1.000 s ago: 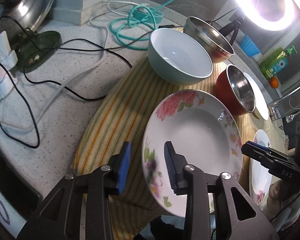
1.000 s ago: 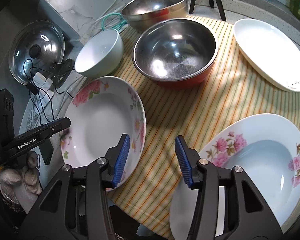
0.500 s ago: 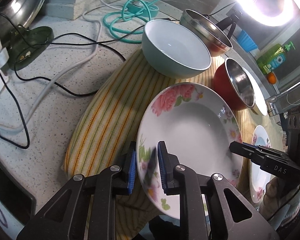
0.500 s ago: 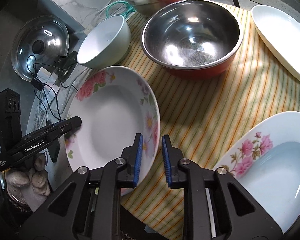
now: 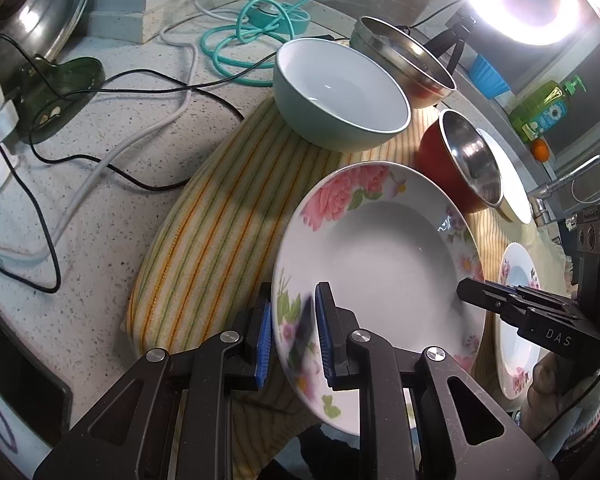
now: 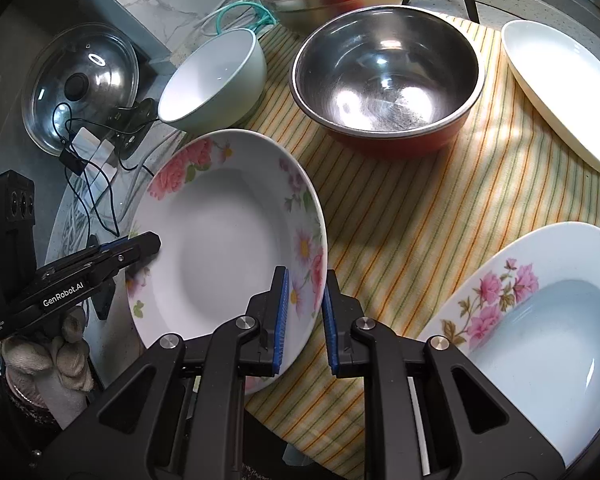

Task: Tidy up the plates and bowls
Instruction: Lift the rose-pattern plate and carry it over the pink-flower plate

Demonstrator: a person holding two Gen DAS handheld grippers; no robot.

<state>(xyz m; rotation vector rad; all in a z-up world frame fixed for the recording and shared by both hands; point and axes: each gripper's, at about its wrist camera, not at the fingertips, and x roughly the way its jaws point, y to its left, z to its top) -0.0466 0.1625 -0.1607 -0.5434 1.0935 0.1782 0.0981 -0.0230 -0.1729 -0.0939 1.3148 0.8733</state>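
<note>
Two handheld grippers clamp one floral plate point(image 5: 380, 264) from opposite sides of its rim. The left gripper point(image 5: 290, 338) has its jaws narrow, blue pads pinching the rim on the side toward the cables. The right gripper point(image 6: 303, 312) is likewise narrow, pads pressing the rim on the side toward the second floral plate point(image 6: 540, 308).

Step in hand, as I judge it: grip made on both sides, lift just starting. The plate looks tilted, w/ its near edge raised off the striped cloth point(image 5: 220, 216); whether the far edge touches the cloth I can't tell.

Places, all relative to the held plate: pale green bowl point(image 5: 340, 96) just beyond its far rim; red steel bowl point(image 6: 386, 80) beyond and to the right; second floral plate near, to the right, apart; plain white plate point(image 6: 560, 92) well apart, far right.

Plate is round, so no long axis; hollow faces up, big pink rose at the far rim.

Next move prob. calls for both hands to rise together, keeping the plate level, then carry it over the second floral plate and stack it there.
</note>
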